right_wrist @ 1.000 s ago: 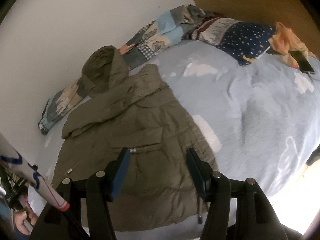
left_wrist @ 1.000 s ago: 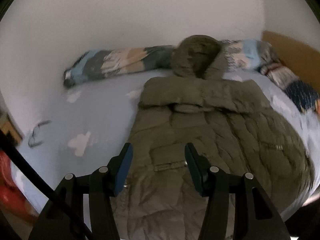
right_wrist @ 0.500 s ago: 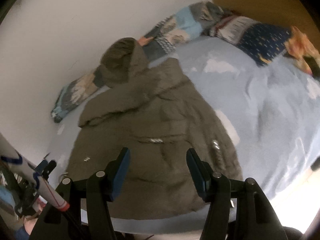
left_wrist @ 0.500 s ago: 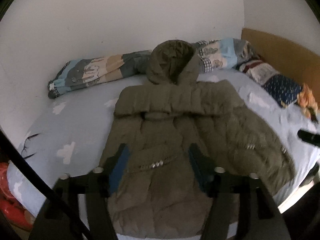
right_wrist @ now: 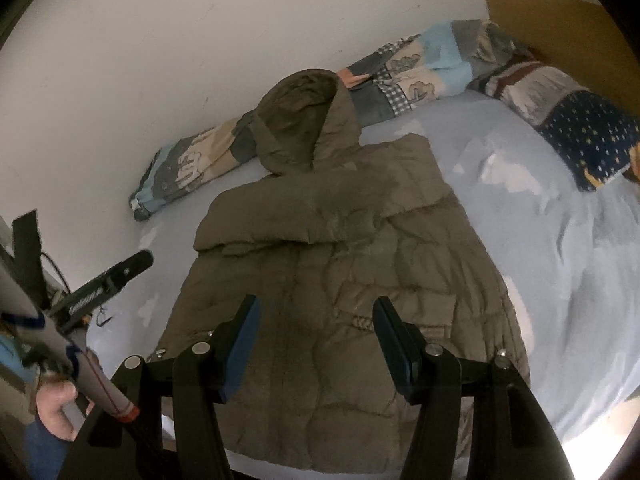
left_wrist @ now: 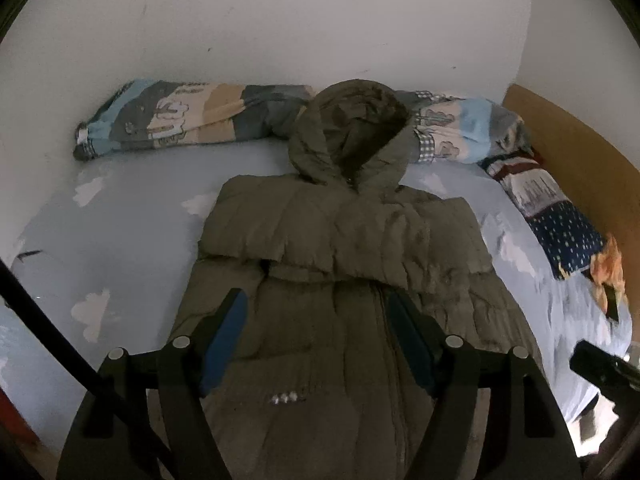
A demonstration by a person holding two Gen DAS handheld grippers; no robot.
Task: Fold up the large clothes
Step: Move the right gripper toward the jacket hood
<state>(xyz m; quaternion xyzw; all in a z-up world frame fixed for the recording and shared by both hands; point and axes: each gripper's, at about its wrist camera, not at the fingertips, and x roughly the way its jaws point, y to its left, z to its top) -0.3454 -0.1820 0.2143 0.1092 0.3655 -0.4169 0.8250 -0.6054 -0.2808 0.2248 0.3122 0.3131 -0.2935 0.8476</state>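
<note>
On bed: one olive-brown quilted puffer coat, laid flat, hood up toward the wall, resting on a rolled patchwork quilt. Both sleeves folded in across the chest, forming a band over the body; zip line runs down the middle, small metal snaps near the hem. Padded, puffy, creased. Sheet is light blue with white cloud shapes. One dark blue dotted pillow at the right edge, orange item beside it. Wooden headboard behind.

Two grippers. Left gripper above the coat's lower body, jaws opening, nothing between the blue pads, not touching fabric. Right gripper also above the coat, fingers apart, nothing clamped. Person's hand at lower left of the right wrist view, holding the left gripper's handle.

No readable writing or brand; quilt print too small to tell.
</note>
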